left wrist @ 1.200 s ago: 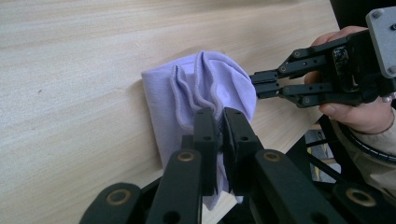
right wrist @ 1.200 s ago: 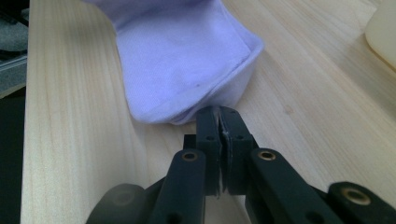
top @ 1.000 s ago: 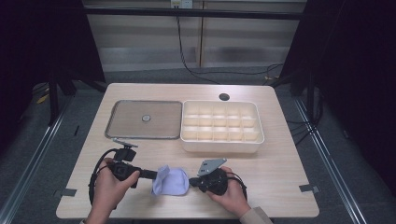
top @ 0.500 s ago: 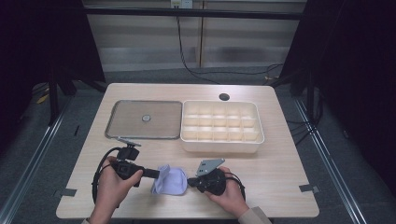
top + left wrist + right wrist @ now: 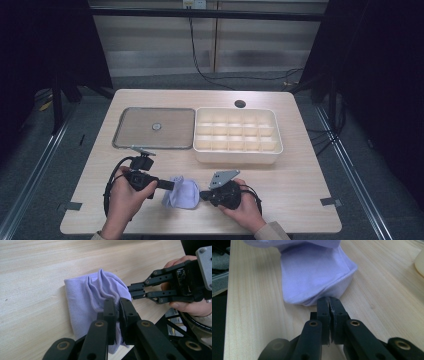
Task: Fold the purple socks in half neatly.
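Lilac cloth (image 5: 90, 297), bunched into soft ridges, lies on wood

Bare wood of the table (image 5: 300, 185) lies open around the lilac cloth (image 5: 182, 193) at the near edge, while the compartment box (image 5: 236, 136) and metal tray (image 5: 154, 128) block the far side.

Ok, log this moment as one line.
left gripper: shut on cloth | right gripper: shut, at cloth edge, grip unclear | cloth: bunched on table
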`<state>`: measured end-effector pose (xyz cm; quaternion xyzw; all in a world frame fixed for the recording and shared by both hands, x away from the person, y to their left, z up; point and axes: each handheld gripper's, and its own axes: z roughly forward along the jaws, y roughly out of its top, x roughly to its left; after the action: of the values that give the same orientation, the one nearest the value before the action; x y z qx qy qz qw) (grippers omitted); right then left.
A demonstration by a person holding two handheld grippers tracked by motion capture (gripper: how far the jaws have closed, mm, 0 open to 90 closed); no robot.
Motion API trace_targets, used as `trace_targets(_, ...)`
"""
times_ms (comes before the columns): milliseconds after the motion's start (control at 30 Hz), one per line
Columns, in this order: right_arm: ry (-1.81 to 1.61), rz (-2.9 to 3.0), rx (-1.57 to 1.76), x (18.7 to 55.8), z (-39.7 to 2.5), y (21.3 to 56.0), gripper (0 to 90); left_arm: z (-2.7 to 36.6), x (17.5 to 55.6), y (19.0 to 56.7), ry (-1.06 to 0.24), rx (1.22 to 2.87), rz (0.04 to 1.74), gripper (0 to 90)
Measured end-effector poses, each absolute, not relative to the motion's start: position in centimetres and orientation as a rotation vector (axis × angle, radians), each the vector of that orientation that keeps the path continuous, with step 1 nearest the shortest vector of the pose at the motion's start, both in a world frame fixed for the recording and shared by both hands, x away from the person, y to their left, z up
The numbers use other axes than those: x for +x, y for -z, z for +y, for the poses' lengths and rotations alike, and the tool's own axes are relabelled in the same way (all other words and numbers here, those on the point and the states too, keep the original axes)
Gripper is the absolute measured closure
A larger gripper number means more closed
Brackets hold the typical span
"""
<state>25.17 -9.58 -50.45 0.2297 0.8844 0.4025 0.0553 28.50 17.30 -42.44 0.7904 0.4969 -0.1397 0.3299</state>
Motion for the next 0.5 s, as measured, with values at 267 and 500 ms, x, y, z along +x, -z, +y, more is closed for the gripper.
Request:
trace_targets(267, -1.224, 2.692, 0.691, 25.1, -9.51, 50.46, 87.2, 16.76, 28.5, 42.5, 0.369, 2.08, 1.296, 84.4)
trace_targets(500, -1.224, 2.689, 0.679, 25.14, -9.46, 50.47, 87.3, 16.25, 28.59, 42.43, 0.372, 2.09, 1.291, 84.4)
